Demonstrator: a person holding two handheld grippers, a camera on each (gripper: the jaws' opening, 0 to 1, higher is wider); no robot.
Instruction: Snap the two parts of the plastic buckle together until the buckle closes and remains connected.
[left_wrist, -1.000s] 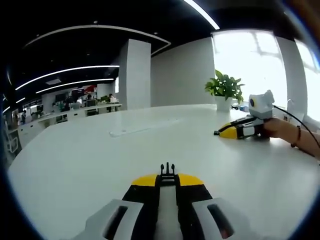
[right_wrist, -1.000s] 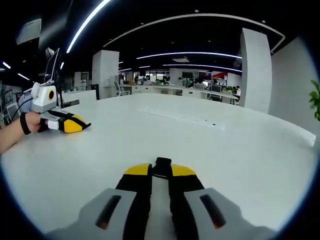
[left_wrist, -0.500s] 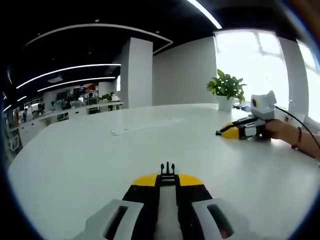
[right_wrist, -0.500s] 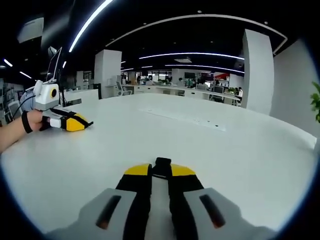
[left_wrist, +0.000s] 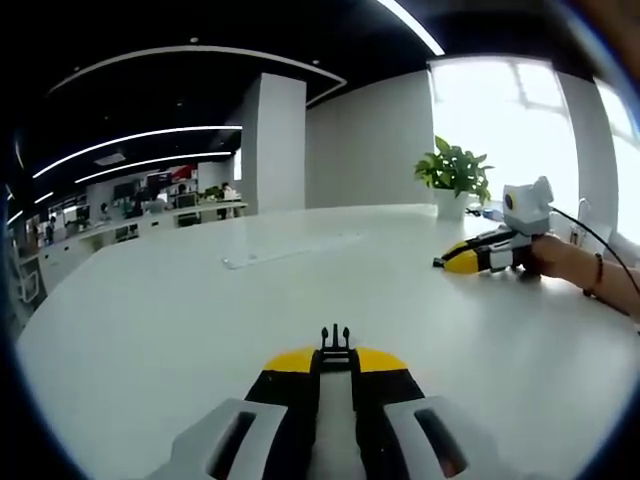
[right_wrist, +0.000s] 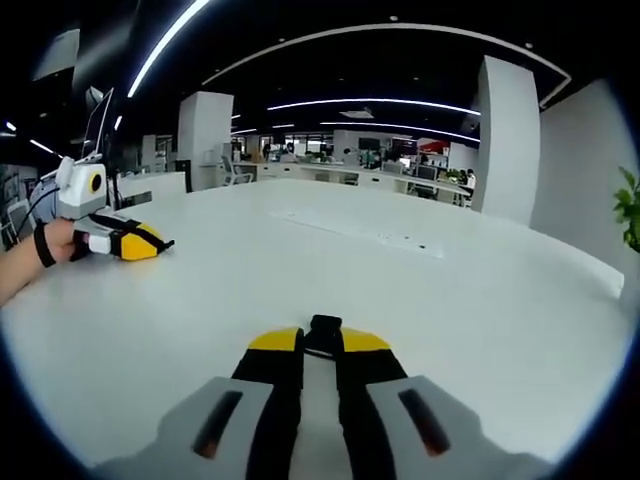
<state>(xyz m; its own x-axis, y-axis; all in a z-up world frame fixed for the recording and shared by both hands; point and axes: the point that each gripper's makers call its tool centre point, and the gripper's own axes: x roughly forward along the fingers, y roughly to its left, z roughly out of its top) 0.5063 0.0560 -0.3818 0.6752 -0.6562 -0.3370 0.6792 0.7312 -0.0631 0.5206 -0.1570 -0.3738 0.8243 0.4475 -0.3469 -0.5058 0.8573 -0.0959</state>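
Across the broad white table (left_wrist: 200, 330), which spreads out under both grippers in an open office, the two tools lie low on the surface and well apart, each aimed across the bare top. A potted plant (left_wrist: 452, 175) stands at the table's far edge near the window, and a thin pale strip (left_wrist: 290, 252) lies flat on the surface farther off. In the left gripper view, the left gripper (left_wrist: 335, 362) has its yellow-tipped jaws pressed in on the pronged buckle half (left_wrist: 335, 340), whose small black prongs project just beyond the tips; the right gripper (left_wrist: 455, 264) appears at the far right, held in a hand (left_wrist: 550, 255). In the right gripper view, the right gripper (right_wrist: 322, 340) likewise pinches the socket buckle half (right_wrist: 325, 326), a blunt black piece nipped between its tips, while the left gripper (right_wrist: 150, 245) rests far to the left. Both halves look very light, stiff and smooth, so they are likely to pivot or slip under a push. A hold on each body behind its mating end, as seems the case here, should leave prongs and socket free; the prongs are the part most likely to bend if met off-axis.
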